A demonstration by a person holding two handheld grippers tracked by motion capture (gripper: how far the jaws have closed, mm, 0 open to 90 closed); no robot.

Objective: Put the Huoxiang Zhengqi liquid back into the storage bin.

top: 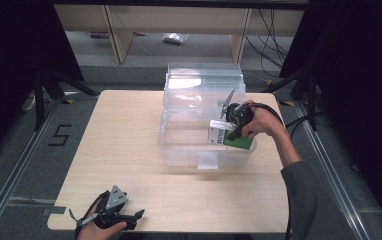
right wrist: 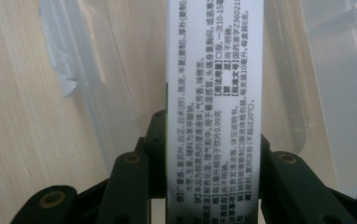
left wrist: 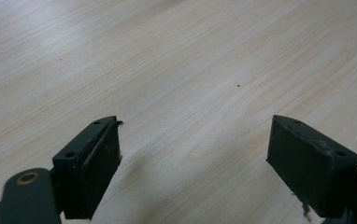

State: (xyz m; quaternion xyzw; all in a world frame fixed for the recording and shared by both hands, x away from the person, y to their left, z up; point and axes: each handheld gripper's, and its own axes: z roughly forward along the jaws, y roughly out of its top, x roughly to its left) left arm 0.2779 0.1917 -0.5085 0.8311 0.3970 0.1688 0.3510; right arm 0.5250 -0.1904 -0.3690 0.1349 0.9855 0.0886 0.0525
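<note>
The box [top: 231,138], white and green with printed text on its white side, is pinched between the fingers [right wrist: 134,186] of the right gripper [top: 233,131], over the near right part of the clear plastic bin [top: 179,150] on the bench [top: 124,140]; the bin's lid stands open behind; the left gripper [top: 113,214] rests at the bench's near left edge, its fingers [left wrist: 95,163] spread over bare wood.
</note>
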